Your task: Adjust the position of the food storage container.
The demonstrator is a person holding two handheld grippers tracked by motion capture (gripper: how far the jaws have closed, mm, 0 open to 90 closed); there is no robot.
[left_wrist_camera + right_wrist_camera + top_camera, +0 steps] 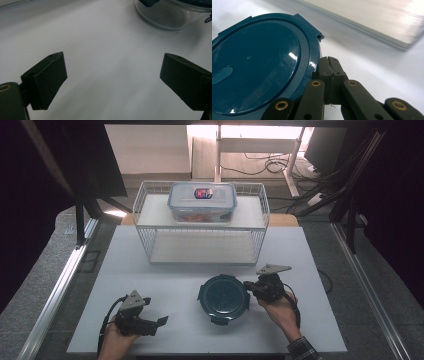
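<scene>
Scene: a person at a white table [150,285] works two hand-held grippers around a round glass bowl [223,299] capped with a dark blue lid [259,67].
Bowl: it sits near the table's front edge, between the two hands and closer to the right one, in easy reach of both.
Right gripper [248,289]: jaws pressed flat together with nothing between them, tips against the lid's rim beside a clip tab; it looks set to nudge the bowl or work a clip, not to grasp.
Left gripper [161,322]: jaws spread wide and empty, low over bare table well left of the bowl, seemingly waiting to brace or take it.
Rack [201,222]: a white wire shelf stands behind, a sealed rectangular box [202,201] on its top tier.
</scene>
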